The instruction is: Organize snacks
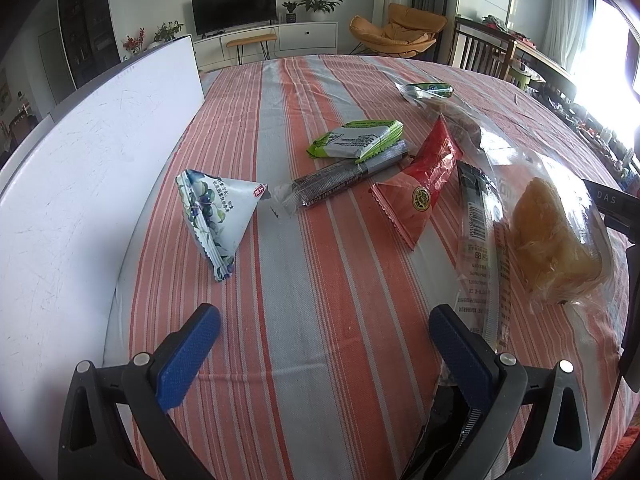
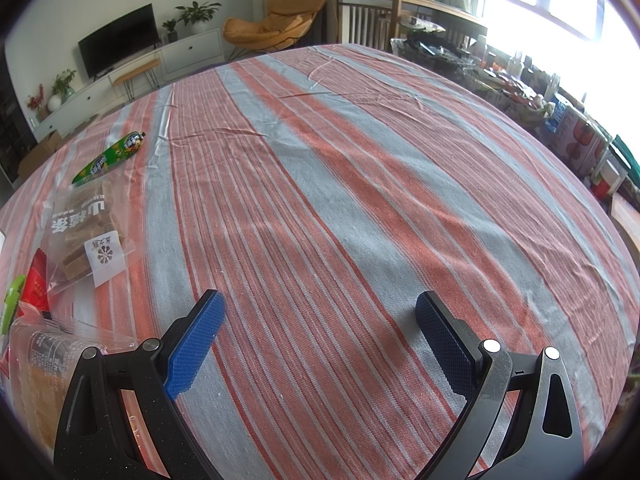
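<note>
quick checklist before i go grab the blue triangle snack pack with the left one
1. Left hand-held gripper open: ok, jaws spread wide, nothing between them.
2. Triangle pack reachable: ok, it lies ahead and to the left of the gripper on the striped tablecloth, free on all sides.
3. Neighbours clear: ok, the silver stick pack ends close to its right corner; whether they touch, cannot tell.
4. White board on the left: ok, apart from the pack, but watch the left finger near it.
5. Right hand-held gripper out of the way: ok, open over bare cloth.
6. Where the pack should go: cannot tell, no container in view.
</note>
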Available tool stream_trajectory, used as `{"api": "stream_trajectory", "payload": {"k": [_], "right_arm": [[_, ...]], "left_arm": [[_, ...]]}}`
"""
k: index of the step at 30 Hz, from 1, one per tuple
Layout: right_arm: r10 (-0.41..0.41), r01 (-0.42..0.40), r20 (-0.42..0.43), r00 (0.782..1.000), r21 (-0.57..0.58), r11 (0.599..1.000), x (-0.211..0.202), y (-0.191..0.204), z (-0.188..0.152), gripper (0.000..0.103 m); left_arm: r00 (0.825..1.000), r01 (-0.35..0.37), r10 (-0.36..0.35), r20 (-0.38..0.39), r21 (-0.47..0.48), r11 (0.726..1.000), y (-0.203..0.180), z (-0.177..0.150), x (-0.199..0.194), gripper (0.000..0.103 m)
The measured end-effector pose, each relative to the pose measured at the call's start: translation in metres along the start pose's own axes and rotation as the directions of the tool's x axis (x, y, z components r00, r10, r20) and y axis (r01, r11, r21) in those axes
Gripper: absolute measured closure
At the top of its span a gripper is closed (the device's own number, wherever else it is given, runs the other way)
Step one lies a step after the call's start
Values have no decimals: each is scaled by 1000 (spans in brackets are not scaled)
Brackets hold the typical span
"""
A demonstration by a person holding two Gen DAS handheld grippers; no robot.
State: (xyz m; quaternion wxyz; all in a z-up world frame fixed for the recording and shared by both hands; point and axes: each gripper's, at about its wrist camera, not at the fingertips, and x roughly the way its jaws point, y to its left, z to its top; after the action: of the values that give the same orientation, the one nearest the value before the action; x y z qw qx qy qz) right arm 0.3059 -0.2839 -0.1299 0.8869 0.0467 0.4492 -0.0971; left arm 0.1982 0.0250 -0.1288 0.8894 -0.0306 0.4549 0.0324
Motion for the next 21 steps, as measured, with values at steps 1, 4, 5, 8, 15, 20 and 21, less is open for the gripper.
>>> {"api": "stream_trajectory", "payload": {"k": [1,4,5,8,15,20,21], "right_arm": [[0,0,0,1000,0,1000,0,0,0,5],[0,0,0,1000,0,1000,0,0,0,5],[0,0,0,1000,0,1000,0,0,0,5],[0,0,0,1000,0,1000,0,0,0,5],[0,0,0,1000,0,1000,0,0,0,5],[0,0,0,1000,0,1000,0,0,0,5],[0,0,0,1000,0,1000,0,0,0,5]], "left_arm": [[1000,1,-1,0,-1,1000,0,0,0,0],[1000,3,-3,1,-2,1000,0,1,1,0],[1000,1,-1,0,0,1000,0,1,1,0],[1000,-1,1,0,2,1000,0,1,1,0],[1000,5,-5,2,-1,1000,1,1,1,0],[1000,6,-6,2,-2,1000,2,0,0,0],[1000,3,-3,1,0,1000,2,0,0,0]]}}
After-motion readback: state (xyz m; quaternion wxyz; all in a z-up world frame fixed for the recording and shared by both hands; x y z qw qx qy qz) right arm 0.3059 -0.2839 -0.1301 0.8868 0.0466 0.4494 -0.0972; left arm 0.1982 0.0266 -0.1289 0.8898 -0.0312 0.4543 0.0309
